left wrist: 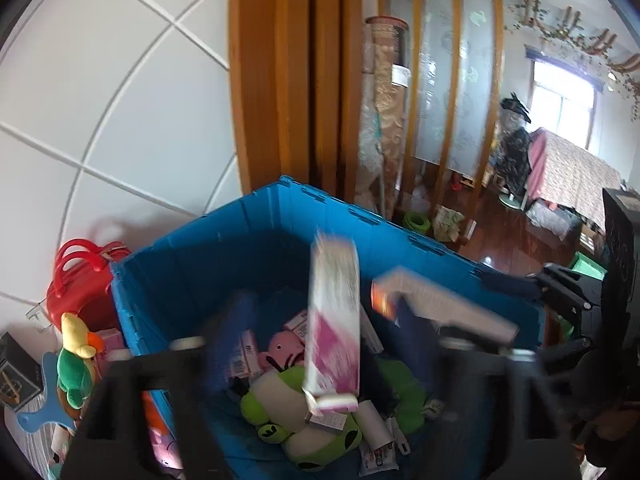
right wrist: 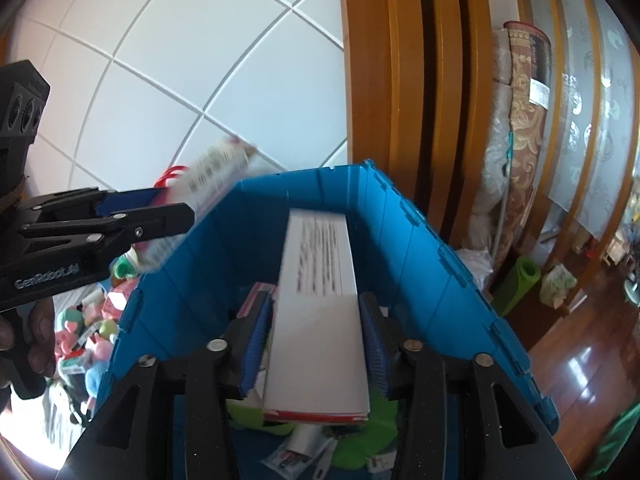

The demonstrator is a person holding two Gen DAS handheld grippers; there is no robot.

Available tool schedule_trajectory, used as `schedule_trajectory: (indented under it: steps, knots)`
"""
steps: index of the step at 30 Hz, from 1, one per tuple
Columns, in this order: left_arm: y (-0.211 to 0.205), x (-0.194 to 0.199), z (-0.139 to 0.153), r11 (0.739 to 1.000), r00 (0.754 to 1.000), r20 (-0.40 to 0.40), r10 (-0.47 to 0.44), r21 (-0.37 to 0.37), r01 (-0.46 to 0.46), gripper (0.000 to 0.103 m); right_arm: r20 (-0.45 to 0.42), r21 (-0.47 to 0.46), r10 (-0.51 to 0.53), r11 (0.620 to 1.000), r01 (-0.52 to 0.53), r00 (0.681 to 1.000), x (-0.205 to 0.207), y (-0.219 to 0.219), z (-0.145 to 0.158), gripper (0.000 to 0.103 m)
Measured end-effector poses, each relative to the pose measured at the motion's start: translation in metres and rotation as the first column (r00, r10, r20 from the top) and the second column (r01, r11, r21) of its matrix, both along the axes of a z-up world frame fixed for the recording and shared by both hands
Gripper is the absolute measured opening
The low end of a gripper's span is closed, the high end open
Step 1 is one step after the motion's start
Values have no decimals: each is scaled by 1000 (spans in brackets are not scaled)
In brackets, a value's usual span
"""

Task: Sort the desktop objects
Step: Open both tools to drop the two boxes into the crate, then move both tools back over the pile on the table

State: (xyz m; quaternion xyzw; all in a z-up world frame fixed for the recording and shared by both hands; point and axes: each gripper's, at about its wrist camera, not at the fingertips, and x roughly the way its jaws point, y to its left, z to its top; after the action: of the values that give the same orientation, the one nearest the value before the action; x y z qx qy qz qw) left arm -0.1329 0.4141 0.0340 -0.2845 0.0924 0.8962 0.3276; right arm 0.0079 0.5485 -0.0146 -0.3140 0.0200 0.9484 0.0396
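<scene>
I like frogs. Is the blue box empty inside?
No, the blue box holds a green frog plush, a pink toy and small cartons.

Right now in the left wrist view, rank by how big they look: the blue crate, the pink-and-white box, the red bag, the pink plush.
1. blue crate
2. pink-and-white box, though it is mid-air nearer the camera, so it may look oversized
3. red bag, partly hidden behind the crate
4. pink plush
</scene>
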Motion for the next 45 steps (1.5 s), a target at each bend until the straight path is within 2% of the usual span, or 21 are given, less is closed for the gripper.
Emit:
schedule_trajectory:
  steps: [1,7,11,16,25,29,33,36,39,45]
  knots:
    - [-6,0,1,1000,1000,-11,19,19,-19,102,-11,13,-8,1000,8,1000,-1,-2,1,103]
    - [-46,-6,-2,993,993,18,115,31,-115,102,-11,5,33,999,-33,999,-10,-16,0,102]
    - [-87,-3,-7,978,978,39,207,27,-208,102,-13,-1,80,997,-81,997,-17,-34,-1,102]
    - [-144,14,-13,948,946,54,319,3,-319,102,-12,-15,142,990,-142,990,-25,-74,4,102]
    - [-256,61,-12,864,863,49,502,-68,-499,103,18,-32,224,974,-223,974,-21,-178,20,103]
    - [-295,81,-17,843,842,57,536,-94,-530,103,37,-22,241,970,-241,970,-15,-223,24,103]
    - [-330,96,-21,832,831,61,553,-100,-546,103,71,-9,275,962,-275,959,-10,-266,22,103]
    - [-351,104,-21,813,812,60,580,-112,-572,103,93,-9,298,954,-299,950,-3,-295,18,103]
    - [-370,111,-22,797,796,61,602,-113,-594,103,108,-3,306,952,-307,946,4,-314,16,103]
    - [-390,120,-22,791,788,84,611,-105,-602,103,115,17,312,949,-316,943,15,-340,17,103]
